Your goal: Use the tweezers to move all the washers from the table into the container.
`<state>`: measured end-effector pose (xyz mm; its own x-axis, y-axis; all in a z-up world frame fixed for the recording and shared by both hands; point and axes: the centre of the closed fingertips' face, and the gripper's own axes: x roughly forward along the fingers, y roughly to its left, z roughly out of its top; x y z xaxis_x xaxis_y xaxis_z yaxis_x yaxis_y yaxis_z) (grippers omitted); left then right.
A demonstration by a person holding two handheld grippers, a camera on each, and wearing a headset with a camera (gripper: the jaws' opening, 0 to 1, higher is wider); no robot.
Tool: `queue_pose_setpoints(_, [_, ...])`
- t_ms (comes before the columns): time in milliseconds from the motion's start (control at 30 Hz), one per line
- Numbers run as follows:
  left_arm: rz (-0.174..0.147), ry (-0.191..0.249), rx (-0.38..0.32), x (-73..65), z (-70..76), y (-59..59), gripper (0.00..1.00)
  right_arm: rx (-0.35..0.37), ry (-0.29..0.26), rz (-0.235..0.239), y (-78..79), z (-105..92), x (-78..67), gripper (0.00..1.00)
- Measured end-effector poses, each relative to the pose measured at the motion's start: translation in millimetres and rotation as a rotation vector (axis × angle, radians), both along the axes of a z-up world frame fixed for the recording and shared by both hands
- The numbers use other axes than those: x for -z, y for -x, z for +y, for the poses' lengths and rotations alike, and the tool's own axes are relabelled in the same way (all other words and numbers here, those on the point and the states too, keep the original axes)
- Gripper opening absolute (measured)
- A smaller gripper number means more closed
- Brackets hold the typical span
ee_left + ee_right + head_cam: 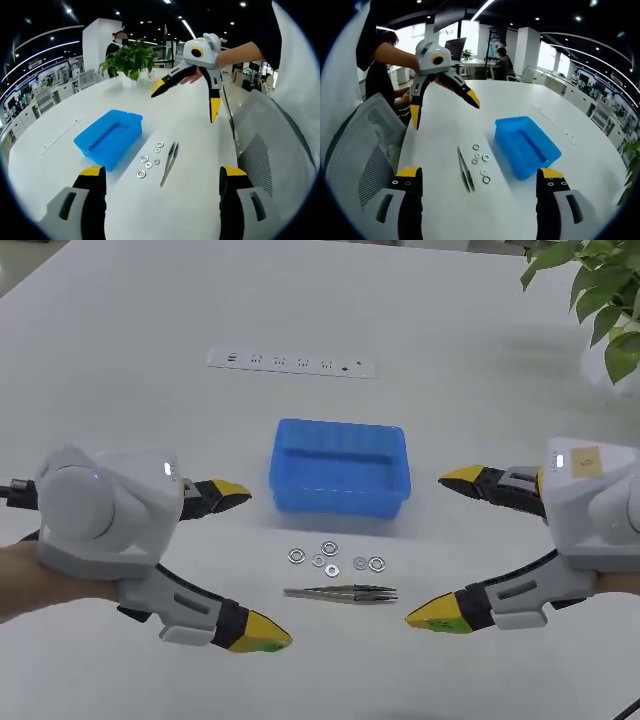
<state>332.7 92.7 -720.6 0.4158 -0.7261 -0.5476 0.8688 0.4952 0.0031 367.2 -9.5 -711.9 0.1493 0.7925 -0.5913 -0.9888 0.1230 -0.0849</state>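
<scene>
Several small metal washers (330,558) lie in a loose cluster on the white table, just in front of a blue plastic container (340,468). Steel tweezers (340,593) lie flat just nearer to me than the washers. My left gripper (255,565) hovers open to the left of them. On the opposite side my right gripper (440,548) is open too, holding nothing. The left gripper view has washers (150,159), tweezers (170,162) and container (107,136) ahead of its open jaws. The right gripper view has the washers (481,162), tweezers (465,170) and container (525,142).
A white power strip (292,363) lies beyond the container. A potted plant (600,300) stands at the table's far right. A grey mesh chair (270,150) is behind the table's near edge. People sit in the office behind.
</scene>
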Motion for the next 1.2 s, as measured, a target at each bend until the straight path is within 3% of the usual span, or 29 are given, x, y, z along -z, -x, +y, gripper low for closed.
queue_pose_setpoints(133, [0.011, 0.002, 0.0, 6.1, -1.9, -0.4, 0.99, -0.017, 0.018, 0.007, 3.5, 1.2, 5.8, 0.93])
queue_pose_setpoints(333, [0.005, -0.044, 0.008, 19.2, -2.0, 0.6, 0.94, -0.025, 0.035, 0.007, 4.8, 2.8, 17.0, 0.87])
queue_pose_setpoints(400, [-0.04, -0.077, 0.006, 20.6, -0.9, -4.0, 0.87, -0.027, 0.047, 0.007, 5.9, 4.1, 24.6, 0.83])
queue_pose_setpoints(433, [-0.042, -0.081, 0.012, 22.5, -3.2, -3.3, 0.84, -0.027, 0.047, 0.012, 7.2, 5.6, 27.6, 0.8])
queue_pose_setpoints(567, [-0.035, -0.088, 0.031, 30.5, -10.5, -1.9, 0.8, -0.07, 0.081, 0.03, 17.8, 14.4, 47.5, 0.71])
queue_pose_setpoints(700, [-0.015, -0.125, 0.039, 48.7, -12.7, -4.1, 0.73, -0.128, 0.136, 0.07, 28.8, 22.9, 64.8, 0.59])
queue_pose_setpoints(800, [0.002, -0.122, 0.041, 53.8, -15.8, -5.4, 0.71, -0.157, 0.159, 0.068, 30.0, 28.0, 71.7, 0.54])
queue_pose_setpoints(1000, [0.024, -0.129, 0.071, 65.0, -21.5, -5.8, 0.66, -0.169, 0.183, 0.069, 23.6, 31.3, 79.2, 0.48])
queue_pose_setpoints(1133, [0.032, -0.134, 0.077, 70.5, -25.5, -7.9, 0.51, -0.157, 0.194, 0.076, 17.4, 31.3, 83.6, 0.34])
queue_pose_setpoints(1200, [0.034, -0.135, 0.084, 73.6, -28.3, -8.2, 0.5, -0.149, 0.194, 0.084, 16.0, 32.3, 86.6, 0.32])
